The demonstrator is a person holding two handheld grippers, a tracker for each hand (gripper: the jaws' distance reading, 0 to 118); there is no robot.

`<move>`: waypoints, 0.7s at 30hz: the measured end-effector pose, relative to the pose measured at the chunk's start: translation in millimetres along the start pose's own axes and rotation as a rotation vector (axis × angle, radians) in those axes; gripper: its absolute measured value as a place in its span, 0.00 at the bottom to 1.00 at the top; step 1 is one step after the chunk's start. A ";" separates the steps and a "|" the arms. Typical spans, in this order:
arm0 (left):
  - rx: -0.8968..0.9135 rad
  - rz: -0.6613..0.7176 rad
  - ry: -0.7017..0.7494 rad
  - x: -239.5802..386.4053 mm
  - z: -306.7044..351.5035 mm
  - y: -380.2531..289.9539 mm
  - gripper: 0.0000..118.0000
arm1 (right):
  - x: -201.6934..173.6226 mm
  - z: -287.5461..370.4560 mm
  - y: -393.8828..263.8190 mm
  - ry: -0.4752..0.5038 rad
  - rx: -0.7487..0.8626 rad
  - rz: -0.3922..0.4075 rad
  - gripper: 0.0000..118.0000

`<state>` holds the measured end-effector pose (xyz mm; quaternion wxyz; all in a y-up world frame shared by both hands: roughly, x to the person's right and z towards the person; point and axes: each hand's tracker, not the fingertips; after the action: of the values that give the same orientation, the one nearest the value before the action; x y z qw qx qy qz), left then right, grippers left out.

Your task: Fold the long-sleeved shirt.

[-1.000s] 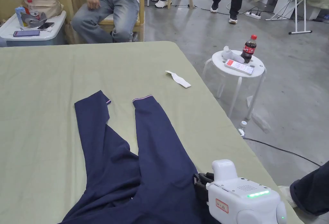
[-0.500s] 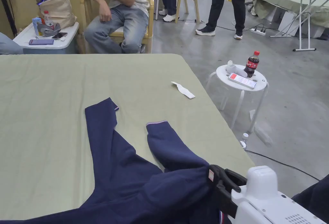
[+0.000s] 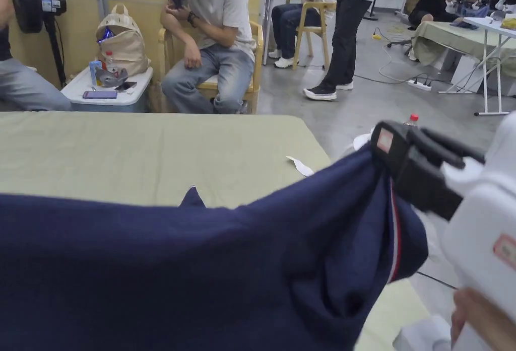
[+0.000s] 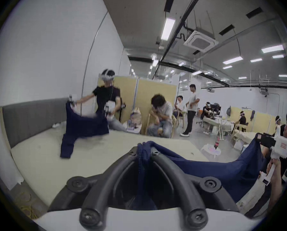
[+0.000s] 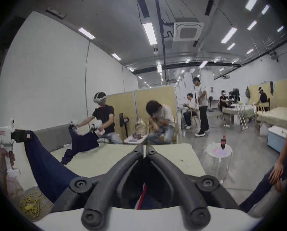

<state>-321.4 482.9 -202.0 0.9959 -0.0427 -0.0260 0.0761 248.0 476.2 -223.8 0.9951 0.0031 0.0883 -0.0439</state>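
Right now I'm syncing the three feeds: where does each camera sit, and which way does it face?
Head view: on the person's head, facing across the bed; right gripper and a fingertip show.
Left gripper view: behind the left gripper, facing the room.
Right gripper view: behind its shut jaws, facing the room.
Shared: the shirt, stretched between both grippers.

The shirt (image 3: 176, 271) is matt navy knit cloth, soft and slightly fuzzy, bunched in ribbed folds between the left gripper (image 4: 144, 148) jaws (smooth matt black plastic with recessed screws). A red-and-white woven stripe runs along the hem just below the right gripper (image 5: 144, 147) jaws, whose casing is glossy white plastic. Beyond both jaws, the bed cover (image 3: 151, 150) is matt pale-green cloth, lightly creased; the floor (image 3: 363, 105) past it looks like smooth grey concrete.
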 end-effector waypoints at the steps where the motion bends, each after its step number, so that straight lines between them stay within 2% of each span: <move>1: 0.008 -0.008 0.003 -0.3 -8.2 12.8 0.04 | 0.8 -11.6 14.5 0.007 -0.001 0.006 0.02; 3: 0.046 -0.006 -0.014 10.8 -33.2 44.9 0.04 | 3.2 -38.7 44.4 0.027 0.027 0.012 0.02; 7: 0.057 0.020 -0.016 12.4 -101.9 93.3 0.04 | 13.5 -114.0 100.5 0.009 0.021 0.027 0.02; 9: 0.058 0.023 0.004 16.8 -144.0 117.4 0.04 | 14.8 -156.6 129.7 -0.032 0.001 0.078 0.02; 14: 0.123 -0.086 0.101 41.5 -232.3 177.8 0.04 | 15.6 -250.5 189.6 -0.090 -0.020 0.122 0.02; 16: 0.157 -0.088 0.135 47.1 -263.9 202.9 0.04 | 4.9 -277.7 213.6 -0.146 0.010 0.203 0.02; 18: 0.206 -0.083 0.154 55.3 -290.2 228.5 0.04 | -2.5 -305.7 238.0 -0.174 0.039 0.240 0.02; 21: 0.259 -0.086 0.191 56.2 -318.4 251.8 0.04 | -8.9 -336.2 260.7 -0.189 0.054 0.245 0.02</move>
<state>-284.9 713.7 -538.7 0.9933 0.0804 0.0771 0.0314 203.2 741.3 -553.6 0.9965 0.0364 -0.0079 0.0754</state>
